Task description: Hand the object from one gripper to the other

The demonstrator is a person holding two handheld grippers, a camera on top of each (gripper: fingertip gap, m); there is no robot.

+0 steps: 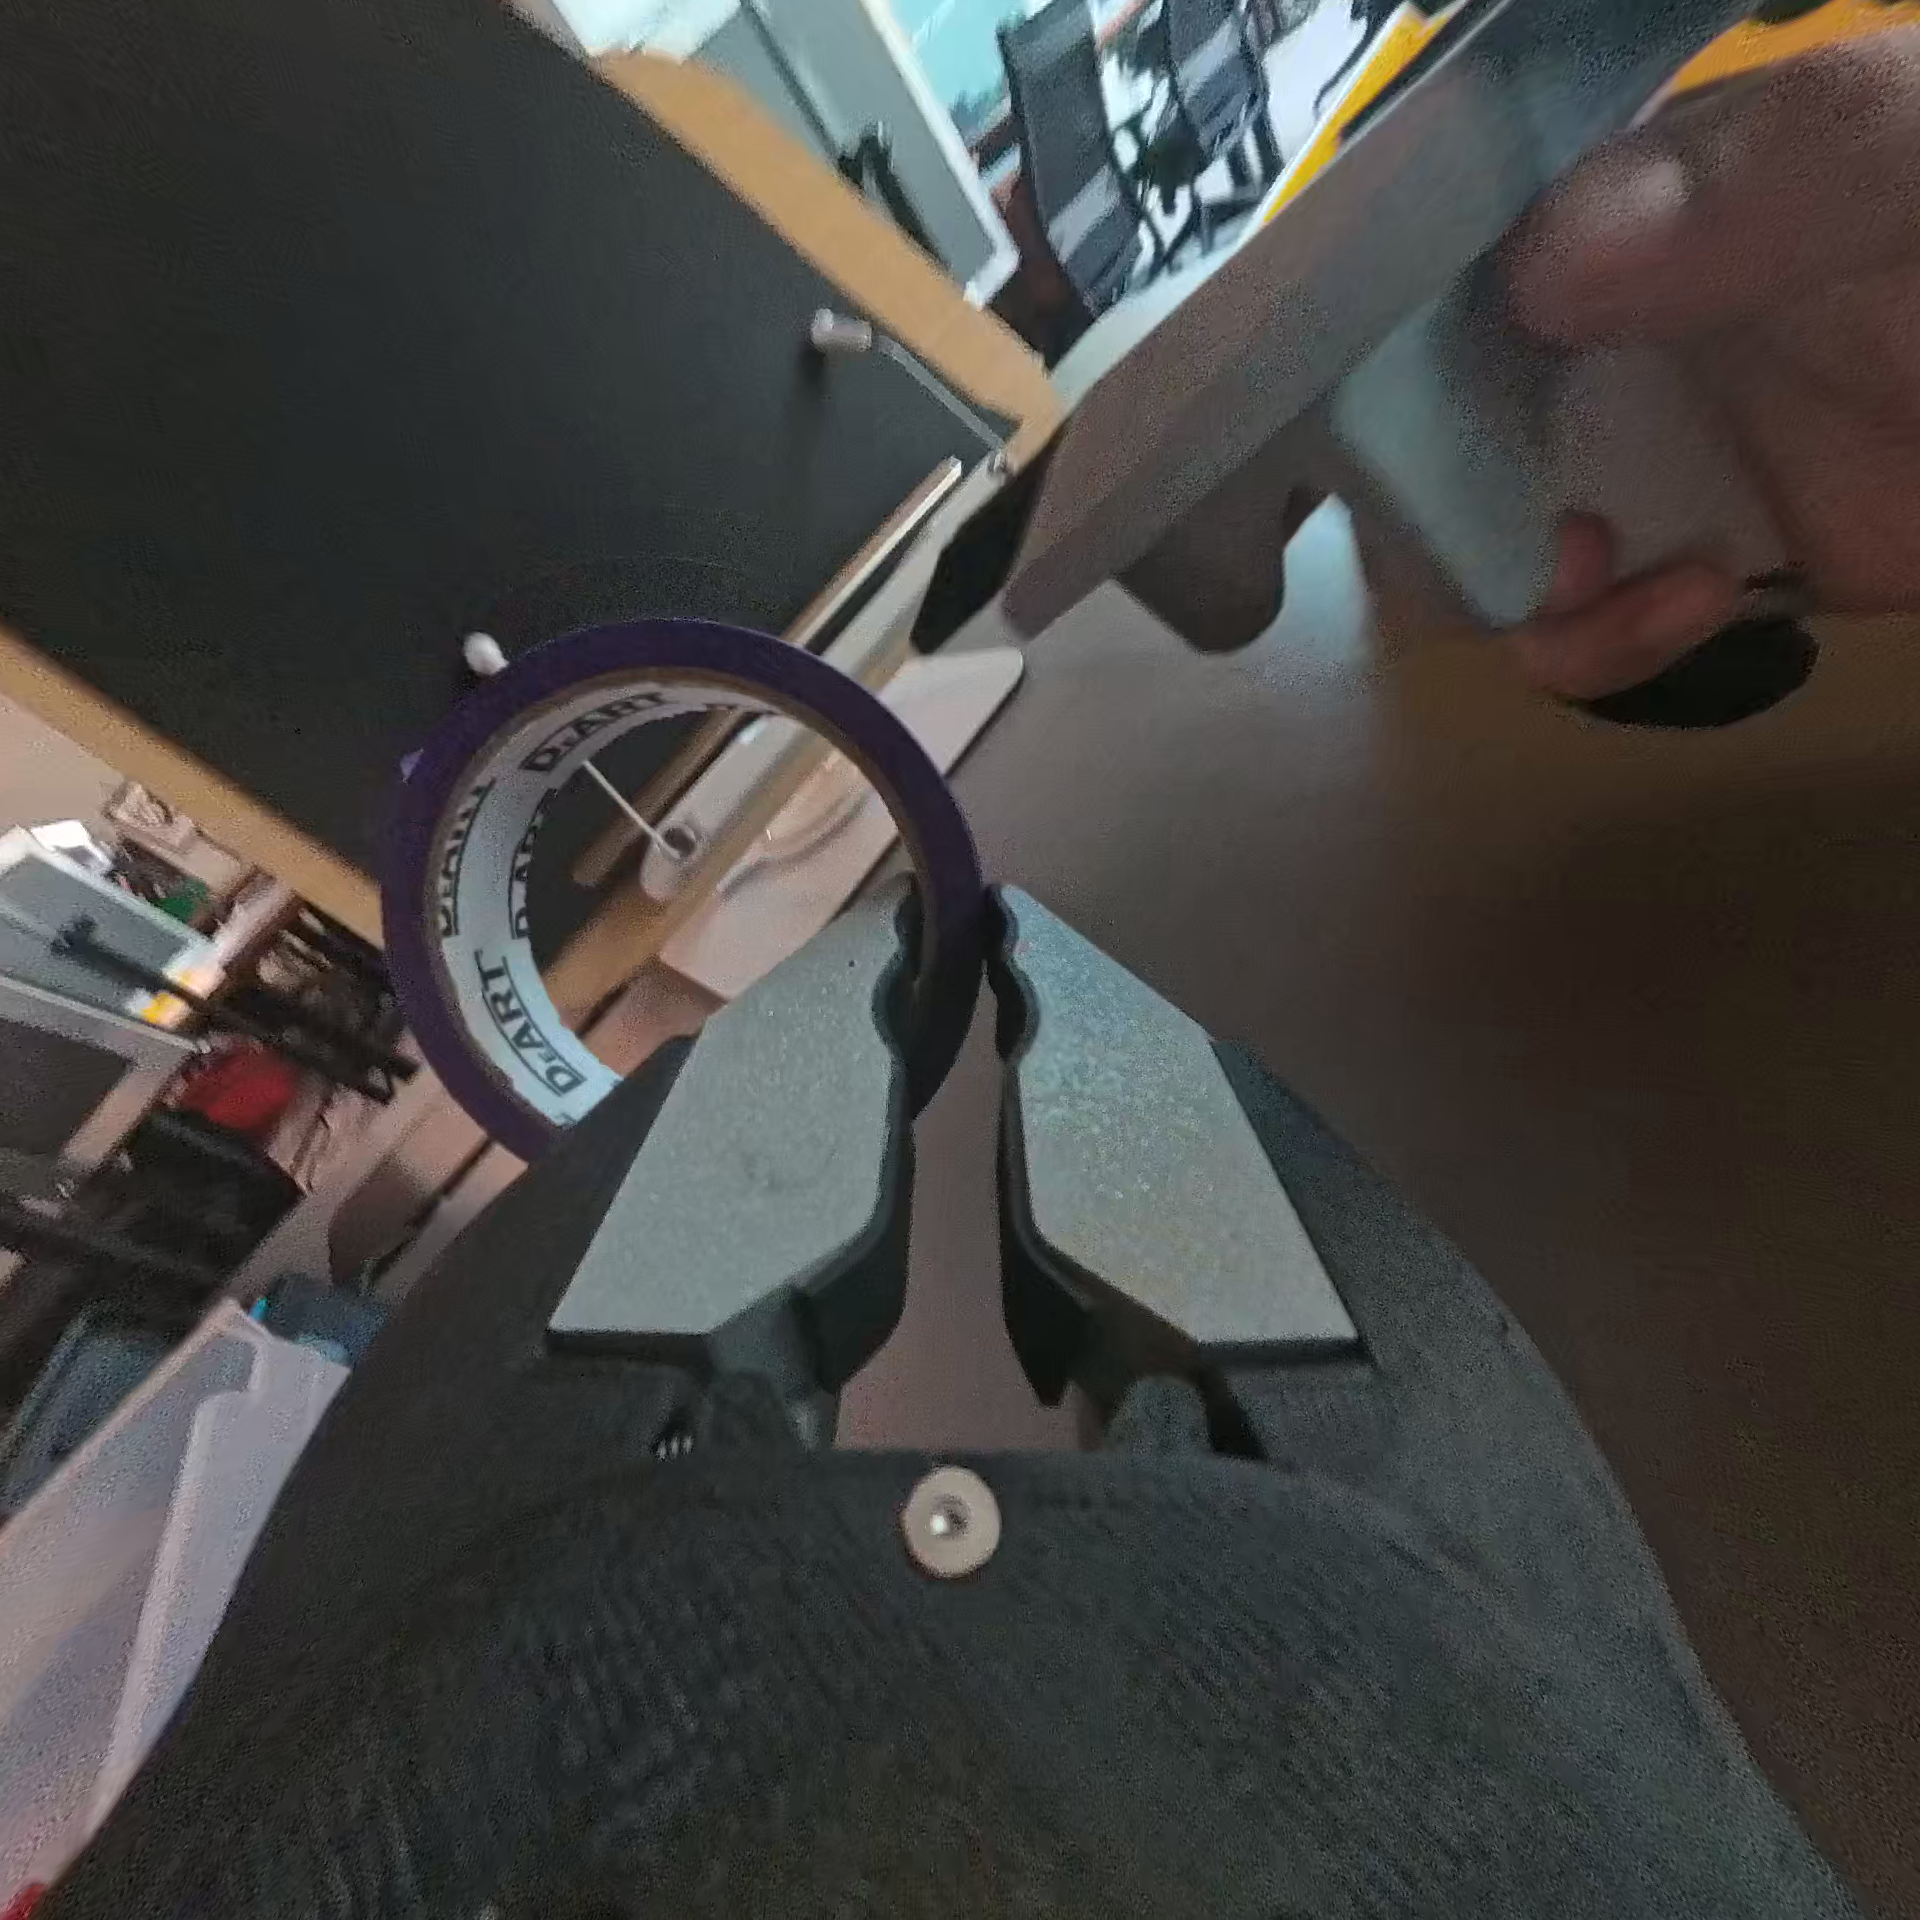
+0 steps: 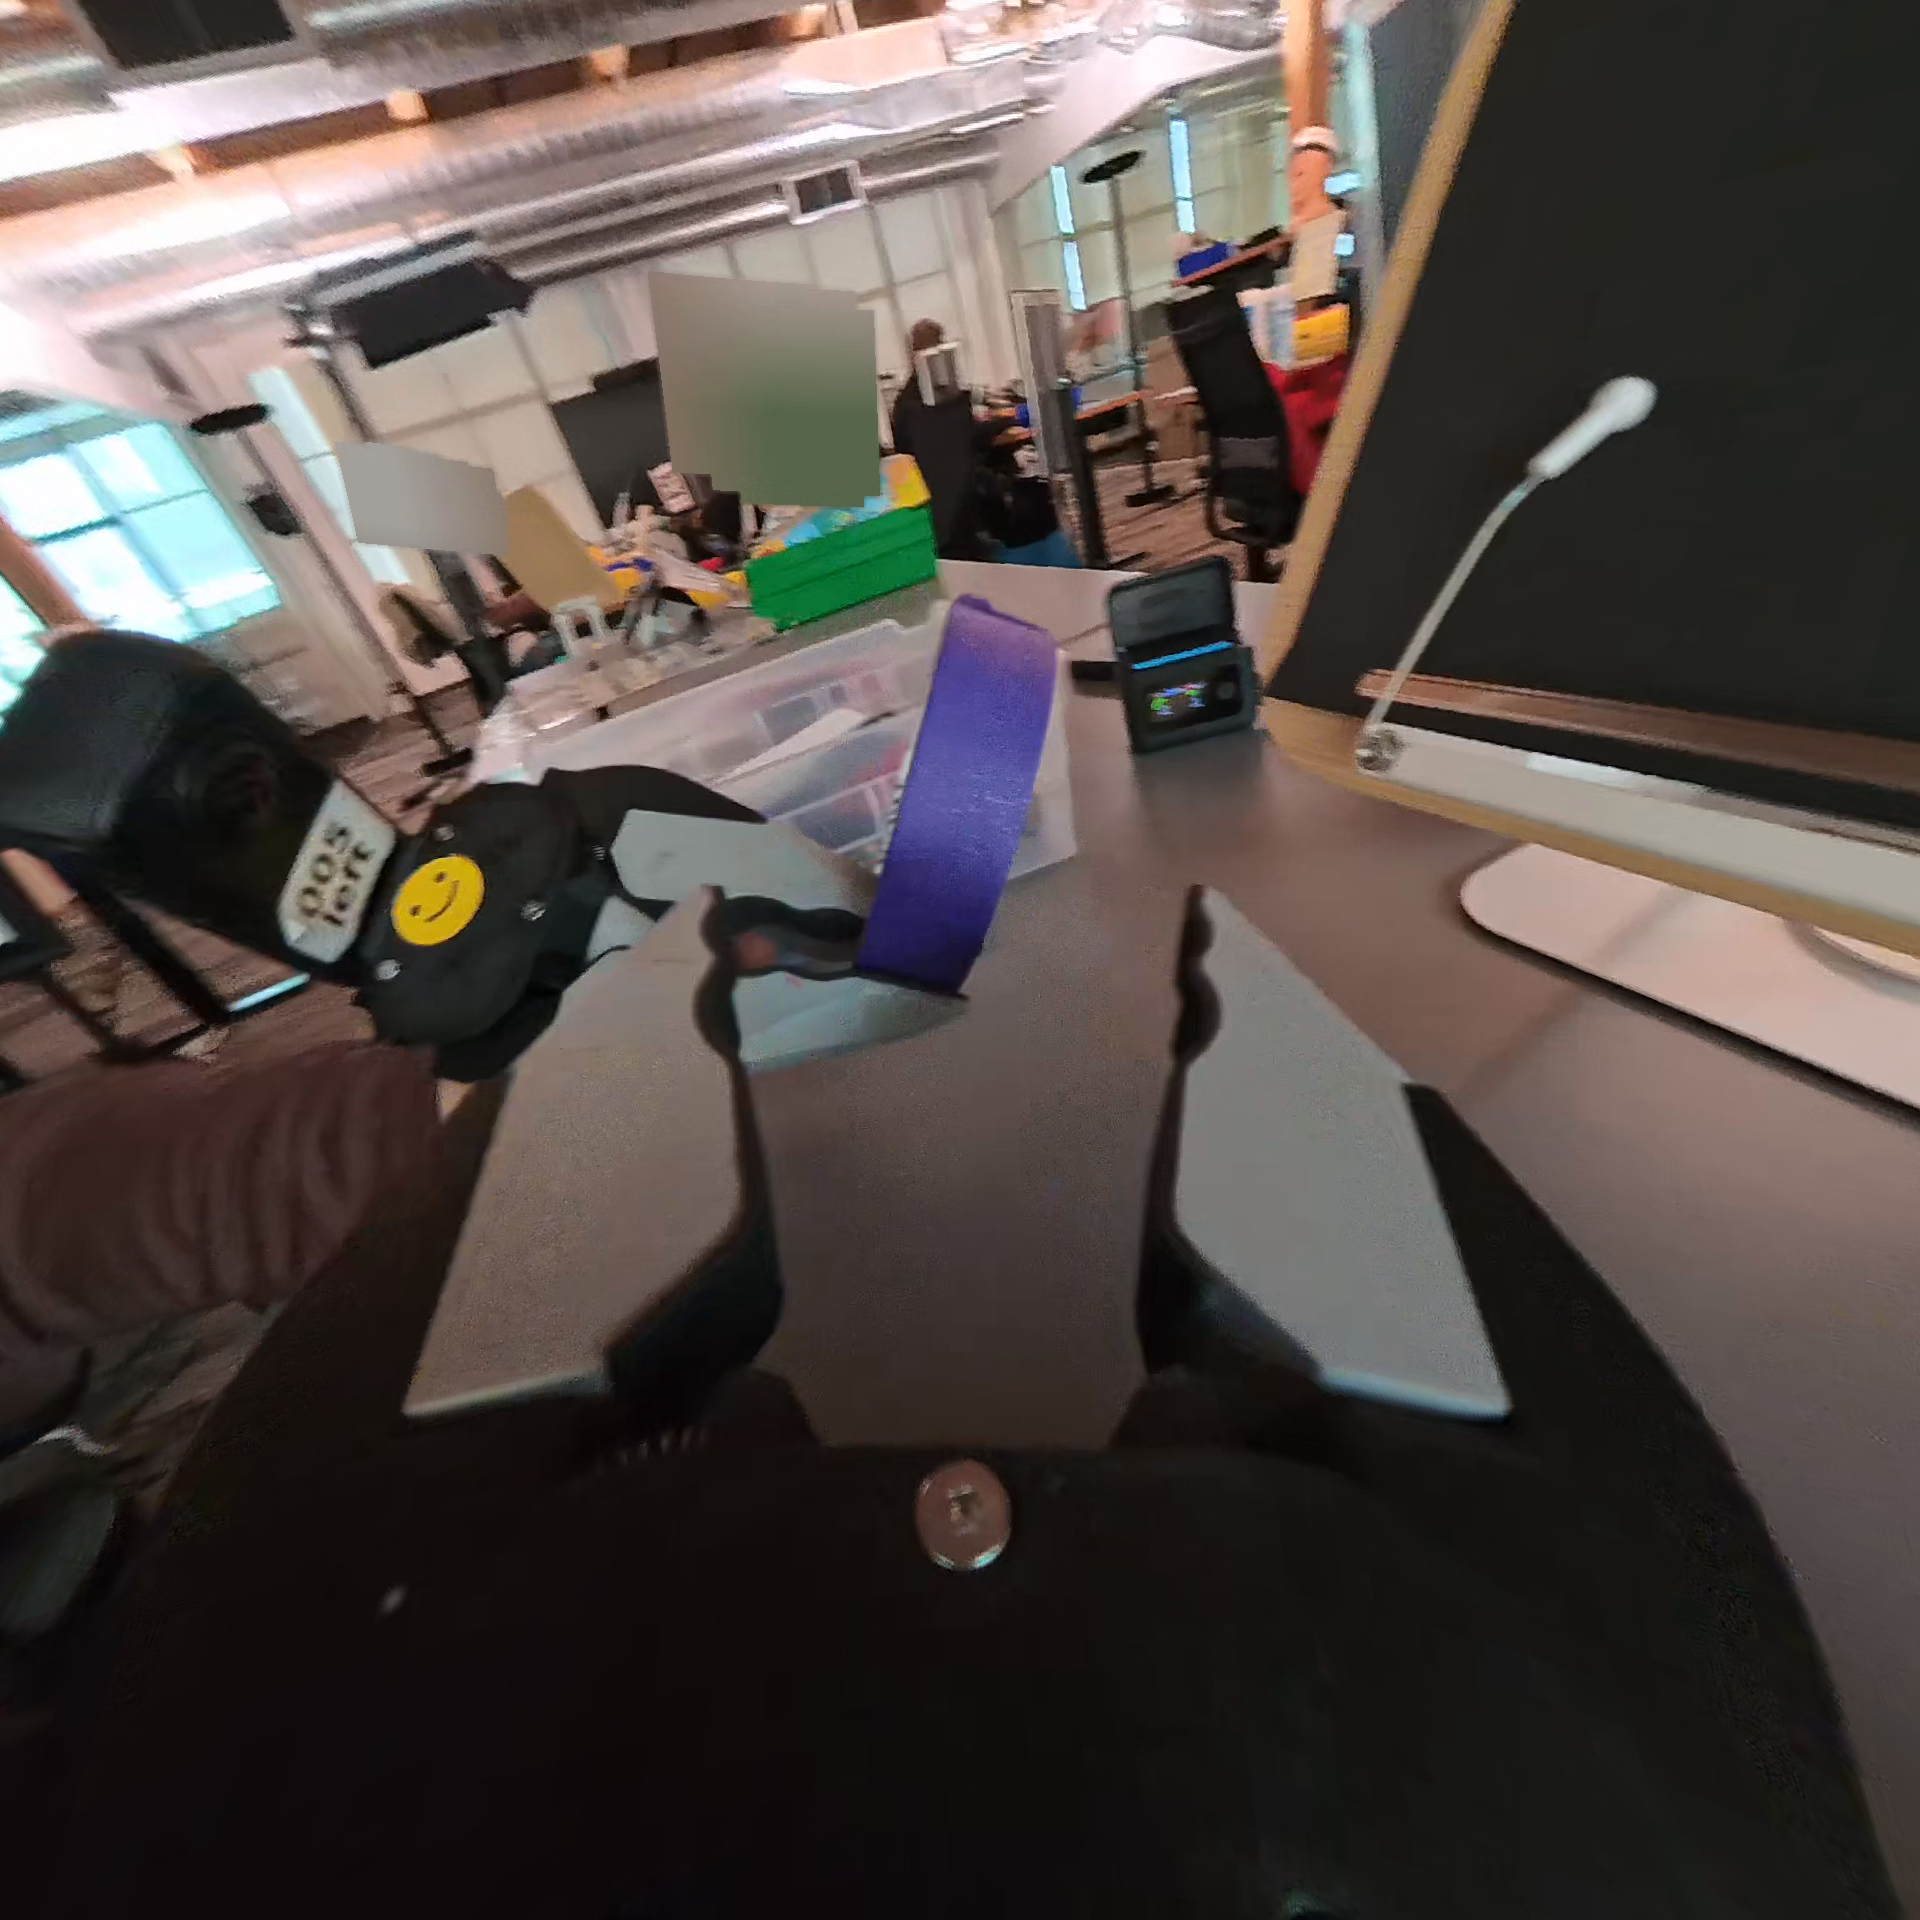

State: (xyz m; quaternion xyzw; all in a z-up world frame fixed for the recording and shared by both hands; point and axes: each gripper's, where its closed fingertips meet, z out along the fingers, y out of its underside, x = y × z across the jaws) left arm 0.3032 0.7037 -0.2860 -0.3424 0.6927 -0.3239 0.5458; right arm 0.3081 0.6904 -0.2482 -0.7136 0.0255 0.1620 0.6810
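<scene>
A purple tape roll with a white inner core stands upright in my left gripper, which is shut on the roll's rim above the dark table. In the right wrist view the roll shows edge-on, just beyond my right gripper, whose fingers are wide open and empty. The left gripper comes in from the left there, with a yellow smiley sticker on its body. In the left wrist view the right gripper is blurred at the upper right, held by a hand, apart from the roll.
A black board in a wooden frame on a white stand sits at the right of the table. A small black device with a screen and a clear plastic bin stand behind the roll. An office with chairs and people lies beyond. There is about 4 cm between the tips of the two grippers.
</scene>
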